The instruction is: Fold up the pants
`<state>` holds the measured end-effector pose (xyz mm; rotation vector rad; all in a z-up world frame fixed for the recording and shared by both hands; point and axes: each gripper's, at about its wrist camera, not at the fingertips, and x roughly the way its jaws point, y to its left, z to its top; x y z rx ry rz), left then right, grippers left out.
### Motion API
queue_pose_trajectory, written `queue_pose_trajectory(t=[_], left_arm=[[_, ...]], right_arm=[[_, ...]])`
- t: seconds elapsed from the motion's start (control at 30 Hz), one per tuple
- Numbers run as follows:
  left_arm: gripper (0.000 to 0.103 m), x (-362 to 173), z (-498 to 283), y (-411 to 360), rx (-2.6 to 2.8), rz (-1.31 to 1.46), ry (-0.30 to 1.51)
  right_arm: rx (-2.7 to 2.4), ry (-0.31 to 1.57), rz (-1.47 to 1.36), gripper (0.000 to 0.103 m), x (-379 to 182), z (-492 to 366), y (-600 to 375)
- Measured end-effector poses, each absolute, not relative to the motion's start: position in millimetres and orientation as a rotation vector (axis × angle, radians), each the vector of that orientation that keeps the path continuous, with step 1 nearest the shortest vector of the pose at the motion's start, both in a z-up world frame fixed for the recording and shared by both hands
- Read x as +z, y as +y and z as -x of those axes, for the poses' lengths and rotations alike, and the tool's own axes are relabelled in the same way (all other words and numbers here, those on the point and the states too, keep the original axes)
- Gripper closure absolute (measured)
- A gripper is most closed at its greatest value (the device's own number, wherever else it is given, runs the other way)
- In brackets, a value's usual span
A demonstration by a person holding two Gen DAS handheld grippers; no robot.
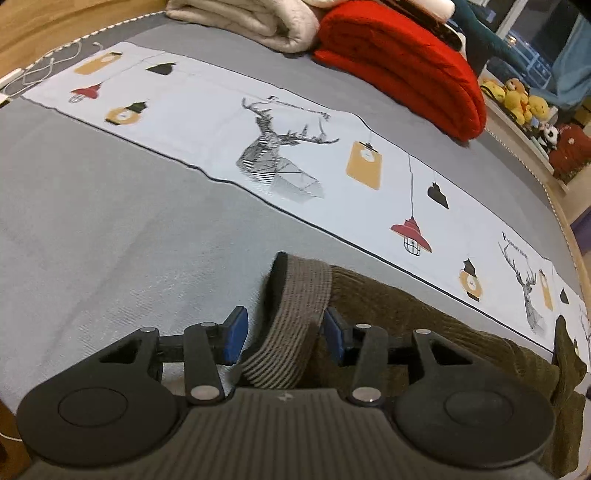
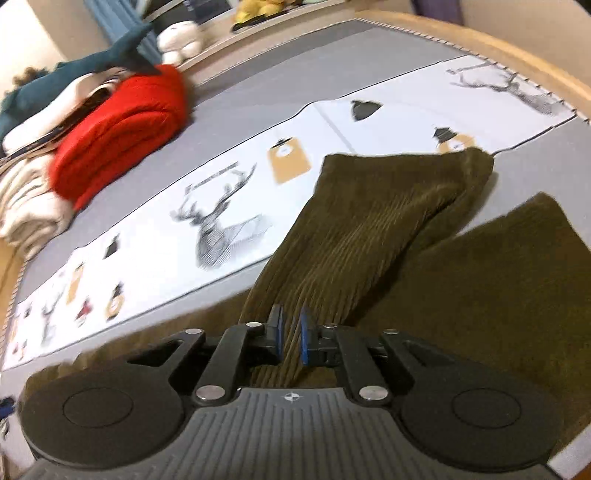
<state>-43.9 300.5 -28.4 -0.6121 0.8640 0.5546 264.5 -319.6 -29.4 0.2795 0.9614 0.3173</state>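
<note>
Olive-green corduroy pants (image 2: 369,229) lie on the bed, legs reaching away toward the patterned runner. Their ribbed grey-brown waistband (image 1: 295,321) shows in the left wrist view, with the olive cloth (image 1: 424,325) running off to the right. My left gripper (image 1: 284,336) is open, its blue pads on either side of the waistband. My right gripper (image 2: 290,336) is shut on a raised fold of the pants cloth, pulling one leg up into a ridge while the other leg (image 2: 517,288) lies flat to the right.
The grey bed cover (image 1: 92,221) carries a white runner with deer and lantern prints (image 1: 280,155). A folded red blanket (image 1: 406,66) and a cream blanket (image 1: 258,22) lie at the far side, with plush toys (image 1: 517,99) beyond. The wooden bed edge (image 2: 498,40) curves round.
</note>
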Motion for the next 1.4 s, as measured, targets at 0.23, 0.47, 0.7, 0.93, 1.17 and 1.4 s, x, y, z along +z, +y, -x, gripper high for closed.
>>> queue_pose_trajectory(t=[0.23,0.47,0.7,0.93,1.17,1.4], left_arm=[[0.04,-34.1,15.5,284.9,0.477,0.559,0.875],[0.043,-20.0,5.6,263.0,0.424,0.348,0.799],[0.047,-57.3,-11.4,255.2,0.395,0.262,1.068],[0.048,-58.6,-15.5,251.3,0.441,0.266,1.084],[0.042,-55.2,-17.7,239.1,0.457,0.237,1.086],[0.04,-54.5,-15.7,237.5,0.456,0.24,1.074]], right_arm=[[0.232,0.975,-0.252,0.067,-49.8,-302.8,-262.5],[0.141,1.016,-0.096,0.062,-73.0,-335.4,-217.1],[0.079,0.999,0.055,0.095,-75.0,-326.8,-215.3],[0.003,0.862,-0.142,0.097,-20.8,-287.7,-294.5],[0.071,1.084,-0.173,0.103,-39.1,-231.6,-380.4],[0.065,1.111,-0.237,0.099,-56.0,-205.8,-439.4]])
